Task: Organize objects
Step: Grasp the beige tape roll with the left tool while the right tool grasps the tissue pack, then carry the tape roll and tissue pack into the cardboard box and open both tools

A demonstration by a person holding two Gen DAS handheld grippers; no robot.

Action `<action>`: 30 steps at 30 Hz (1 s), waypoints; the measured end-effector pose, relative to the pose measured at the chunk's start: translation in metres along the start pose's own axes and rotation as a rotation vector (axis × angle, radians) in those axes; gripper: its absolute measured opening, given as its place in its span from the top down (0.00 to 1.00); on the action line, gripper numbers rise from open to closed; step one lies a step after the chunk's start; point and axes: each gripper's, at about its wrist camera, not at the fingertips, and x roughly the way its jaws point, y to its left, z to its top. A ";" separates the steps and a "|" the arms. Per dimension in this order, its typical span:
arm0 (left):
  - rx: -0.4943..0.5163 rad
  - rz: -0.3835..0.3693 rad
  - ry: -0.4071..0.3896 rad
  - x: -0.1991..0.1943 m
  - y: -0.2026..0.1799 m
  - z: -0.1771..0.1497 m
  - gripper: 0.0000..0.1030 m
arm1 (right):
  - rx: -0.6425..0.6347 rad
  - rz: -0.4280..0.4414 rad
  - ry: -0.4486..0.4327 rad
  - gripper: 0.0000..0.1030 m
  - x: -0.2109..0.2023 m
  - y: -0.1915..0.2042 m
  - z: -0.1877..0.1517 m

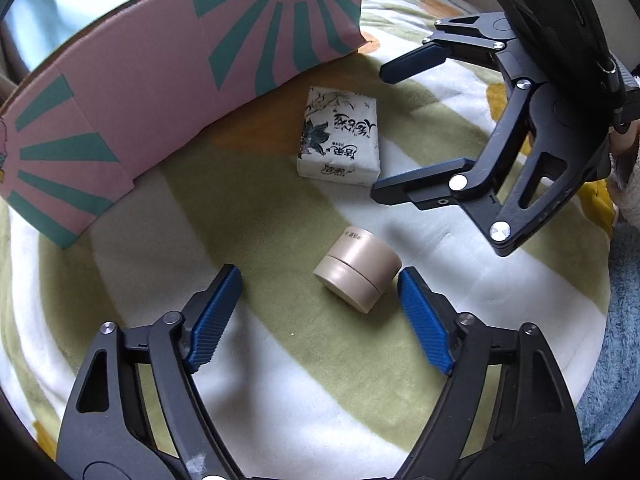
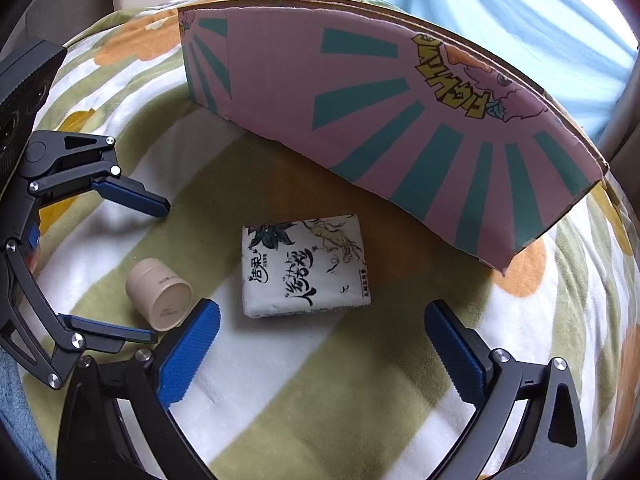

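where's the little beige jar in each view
Left wrist view: the beige jar lies on its side low and centre, between the left gripper's open jaws.
Right wrist view: the jar lies at lower left, left of the tissue pack.
Shared landmark: the pink and teal cardboard box behind both.

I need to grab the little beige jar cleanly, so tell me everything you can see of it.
The beige jar is a small, squat cylinder with a smooth matte finish that looks like plastic. A thin seam runs round it, splitting it into two parts, likely lid and body, and it appears closed. Small print shows on its side and on one flat end. It lies tipped on its side on the striped fleece blanket, apart from the tissue pack. The left gripper has open jaws on either side of it; the pad near it does not visibly touch it.
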 end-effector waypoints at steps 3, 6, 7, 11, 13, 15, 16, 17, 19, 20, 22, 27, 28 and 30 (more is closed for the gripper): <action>0.008 -0.008 -0.008 0.000 -0.001 0.000 0.31 | 0.000 0.002 -0.003 0.02 0.004 0.000 0.002; 0.019 -0.016 -0.012 0.000 -0.003 0.002 0.38 | -0.007 -0.007 0.002 0.08 0.007 0.001 0.004; 0.021 -0.020 -0.012 0.000 -0.004 0.002 0.39 | -0.009 -0.009 0.004 0.11 0.008 0.002 0.005; 0.030 -0.030 -0.012 0.003 -0.007 0.005 0.50 | -0.013 -0.012 0.009 0.28 0.010 0.004 0.007; 0.036 -0.035 -0.002 0.006 -0.008 0.006 0.58 | -0.013 -0.017 0.012 0.32 0.010 0.004 0.008; 0.036 -0.038 0.005 0.008 -0.009 0.006 0.66 | -0.013 -0.009 0.011 0.39 0.008 0.005 0.008; 0.032 -0.041 0.006 0.008 -0.009 0.007 0.67 | -0.013 -0.008 0.011 0.43 0.008 0.005 0.009; 0.028 -0.042 0.006 0.008 -0.008 0.007 0.67 | -0.013 -0.010 0.012 0.43 0.007 0.005 0.009; 0.012 -0.049 0.009 0.007 -0.006 0.009 0.67 | -0.012 -0.012 0.012 0.43 0.005 0.005 0.008; 0.005 -0.051 0.008 0.007 -0.005 0.010 0.67 | -0.011 -0.015 0.009 0.43 0.004 0.005 0.008; -0.012 -0.059 0.005 0.005 -0.002 0.011 0.67 | -0.005 -0.014 0.007 0.44 0.001 0.004 0.008; -0.058 -0.087 -0.001 -0.002 0.003 0.014 0.67 | 0.013 -0.013 -0.002 0.44 -0.012 0.003 0.006; -0.065 -0.091 -0.006 -0.005 0.004 0.015 0.67 | 0.017 -0.014 -0.005 0.44 -0.015 0.003 0.005; -0.078 -0.096 -0.015 -0.013 0.005 0.015 0.67 | 0.029 -0.013 -0.010 0.44 -0.023 0.003 0.004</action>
